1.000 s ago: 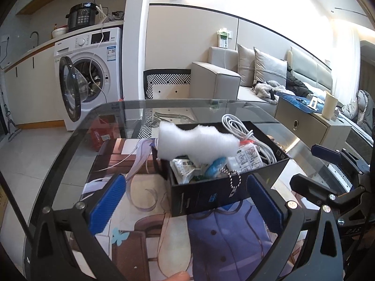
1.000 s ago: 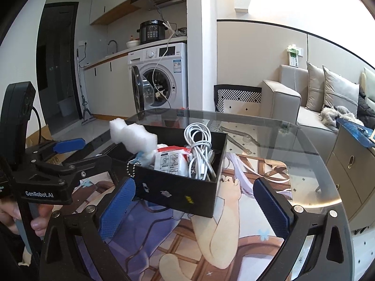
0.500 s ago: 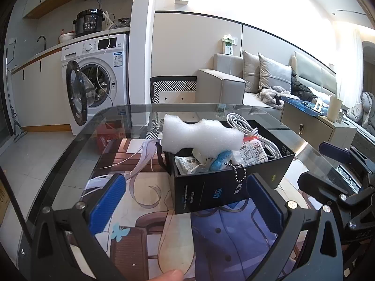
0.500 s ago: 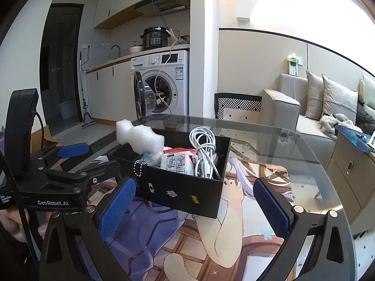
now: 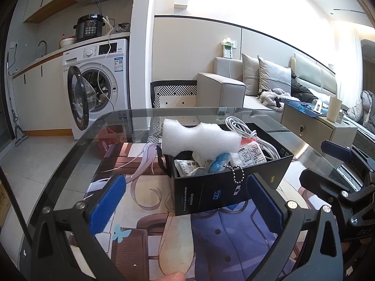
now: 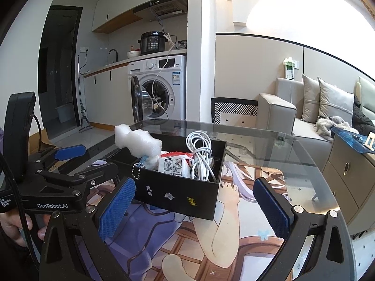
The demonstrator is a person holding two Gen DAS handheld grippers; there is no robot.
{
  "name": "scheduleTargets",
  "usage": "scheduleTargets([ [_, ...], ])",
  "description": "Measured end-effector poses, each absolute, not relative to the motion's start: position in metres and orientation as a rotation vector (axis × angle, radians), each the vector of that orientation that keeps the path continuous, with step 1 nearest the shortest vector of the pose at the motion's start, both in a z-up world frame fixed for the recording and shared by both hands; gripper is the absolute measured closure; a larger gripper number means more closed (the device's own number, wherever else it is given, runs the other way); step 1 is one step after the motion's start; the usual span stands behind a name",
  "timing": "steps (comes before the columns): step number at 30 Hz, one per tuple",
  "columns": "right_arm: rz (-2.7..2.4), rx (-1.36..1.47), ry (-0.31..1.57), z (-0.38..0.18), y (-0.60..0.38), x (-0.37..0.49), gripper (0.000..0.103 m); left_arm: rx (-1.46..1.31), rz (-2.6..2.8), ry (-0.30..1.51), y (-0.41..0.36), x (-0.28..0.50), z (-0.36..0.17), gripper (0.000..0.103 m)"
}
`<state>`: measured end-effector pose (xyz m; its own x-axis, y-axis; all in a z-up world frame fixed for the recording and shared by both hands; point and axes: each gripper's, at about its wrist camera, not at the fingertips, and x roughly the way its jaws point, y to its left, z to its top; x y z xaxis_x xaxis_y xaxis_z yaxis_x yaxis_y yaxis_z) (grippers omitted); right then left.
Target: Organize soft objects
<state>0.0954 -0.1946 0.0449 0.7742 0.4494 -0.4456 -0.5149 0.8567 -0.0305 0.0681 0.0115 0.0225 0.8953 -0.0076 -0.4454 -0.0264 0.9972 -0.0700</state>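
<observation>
Both claws backed off — foam block (image 5: pixel 200 139) rests atop black box (image 5: pixel 225 187).

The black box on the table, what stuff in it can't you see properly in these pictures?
- Bottom of the black box: hidden in both views by its own walls and the pile inside.
- Items under the white foam: covered in the left wrist view; only a blue bit shows.
- Print on the white packets: too small to read.
- Ends of the white cable: buried in the bundle, right wrist view.
</observation>
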Motion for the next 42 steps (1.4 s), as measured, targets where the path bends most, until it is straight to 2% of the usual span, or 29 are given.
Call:
scheduleTargets([
  [42, 0.524, -0.153, 0.439, 0.0453, -0.1952, 0.0932, 0.001, -0.100, 0.018, 0.454, 0.0147, 0.0666, 0.0224, 0.000],
])
